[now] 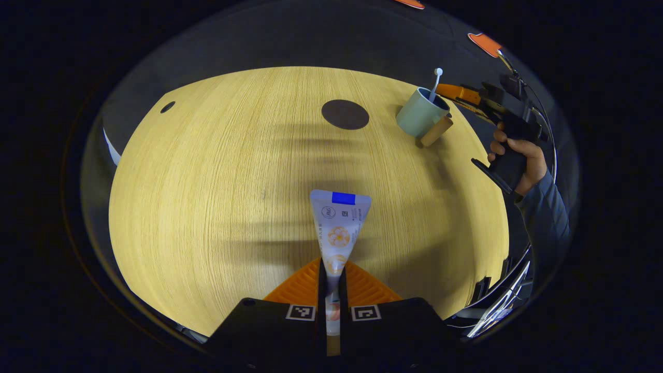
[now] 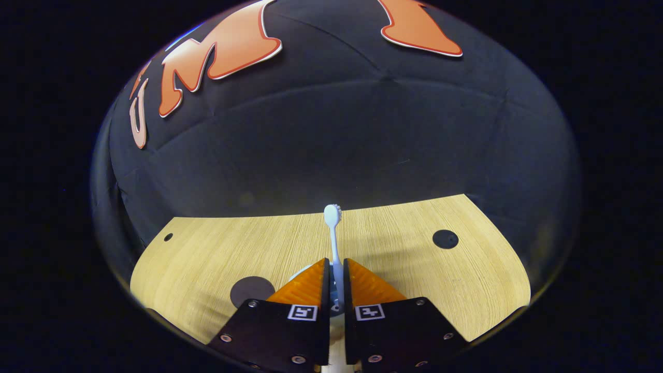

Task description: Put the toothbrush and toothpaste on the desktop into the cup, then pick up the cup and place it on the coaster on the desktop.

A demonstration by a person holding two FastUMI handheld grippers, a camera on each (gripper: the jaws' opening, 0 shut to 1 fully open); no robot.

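Toothpaste [image 1: 339,228] clamped in left gripper [image 1: 332,269]; toothbrush [image 2: 334,243] in right gripper [image 2: 336,269].

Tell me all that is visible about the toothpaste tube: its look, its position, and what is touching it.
The toothpaste tube is a soft white tube, plastic as it looks, with an orange flower print and a blue band at its flat crimped end. That wide end points away from the camera, out over the wooden desktop. The narrower part sits between the fingers of the left gripper, which press on it from both sides. In the left gripper view it seems lifted off the desktop, with a shadow beneath.
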